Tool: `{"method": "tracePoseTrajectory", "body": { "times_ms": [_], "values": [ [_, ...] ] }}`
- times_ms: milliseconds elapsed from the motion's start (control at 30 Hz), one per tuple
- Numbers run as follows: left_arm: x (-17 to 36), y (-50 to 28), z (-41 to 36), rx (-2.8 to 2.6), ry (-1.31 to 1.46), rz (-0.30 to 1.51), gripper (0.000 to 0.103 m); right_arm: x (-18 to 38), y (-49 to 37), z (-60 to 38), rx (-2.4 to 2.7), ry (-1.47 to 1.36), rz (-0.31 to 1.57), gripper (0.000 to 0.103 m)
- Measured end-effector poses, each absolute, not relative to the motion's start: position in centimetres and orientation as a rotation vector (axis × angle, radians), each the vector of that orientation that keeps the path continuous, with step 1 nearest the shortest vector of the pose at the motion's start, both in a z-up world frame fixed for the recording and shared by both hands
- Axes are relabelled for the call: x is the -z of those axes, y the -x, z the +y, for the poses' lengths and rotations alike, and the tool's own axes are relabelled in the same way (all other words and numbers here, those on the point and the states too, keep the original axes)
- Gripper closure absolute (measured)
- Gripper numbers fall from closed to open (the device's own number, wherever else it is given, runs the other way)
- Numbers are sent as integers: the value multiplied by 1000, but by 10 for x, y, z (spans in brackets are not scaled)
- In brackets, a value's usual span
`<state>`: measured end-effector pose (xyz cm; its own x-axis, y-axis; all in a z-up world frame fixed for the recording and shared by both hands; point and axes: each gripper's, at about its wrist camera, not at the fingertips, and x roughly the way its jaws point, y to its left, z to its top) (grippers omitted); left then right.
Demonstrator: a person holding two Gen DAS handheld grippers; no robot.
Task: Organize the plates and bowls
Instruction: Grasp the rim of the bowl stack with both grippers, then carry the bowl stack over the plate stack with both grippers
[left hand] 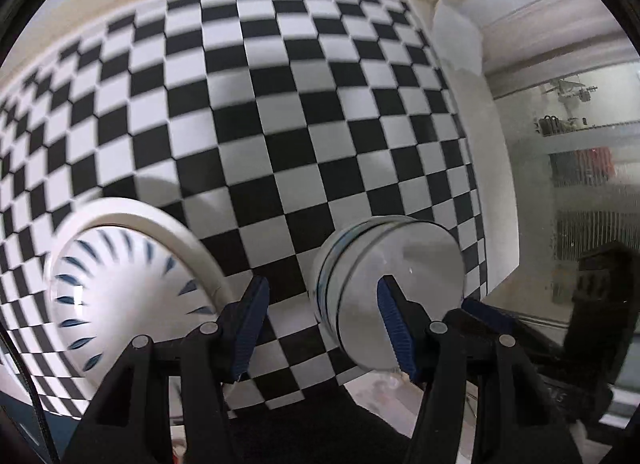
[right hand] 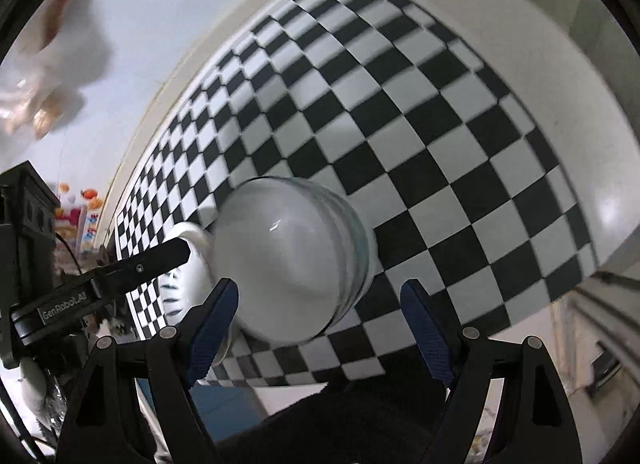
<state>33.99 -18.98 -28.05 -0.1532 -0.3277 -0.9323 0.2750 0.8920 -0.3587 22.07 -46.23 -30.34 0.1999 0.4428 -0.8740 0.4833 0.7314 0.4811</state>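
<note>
left gripper [left hand: 320, 328] seen half open, nothing held. right gripper [right hand: 320, 328] seen wide open, nothing held. white bowl with blue marks [left hand: 132, 296] seen just past left finger. stack of plain bowls [right hand: 292, 260] seen between right fingers, on checkered cloth [left hand: 280, 104], not squeezed.

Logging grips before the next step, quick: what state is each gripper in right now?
Left gripper: open, holding nothing, above the checkered cloth.
Right gripper: open, holding nothing, over the white bowl.
</note>
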Motion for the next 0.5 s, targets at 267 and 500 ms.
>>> {"method": "tracePoseTrajectory", "body": {
  "times_ms": [267,500],
  "values": [
    [329,-351,-203,594,68,1763,49,360,-235,-462,-81,-929,1414,17],
    [356,-353,-208,646,108,1825,49,386,-247,-456,-156,-962,1424,16]
  ]
}}
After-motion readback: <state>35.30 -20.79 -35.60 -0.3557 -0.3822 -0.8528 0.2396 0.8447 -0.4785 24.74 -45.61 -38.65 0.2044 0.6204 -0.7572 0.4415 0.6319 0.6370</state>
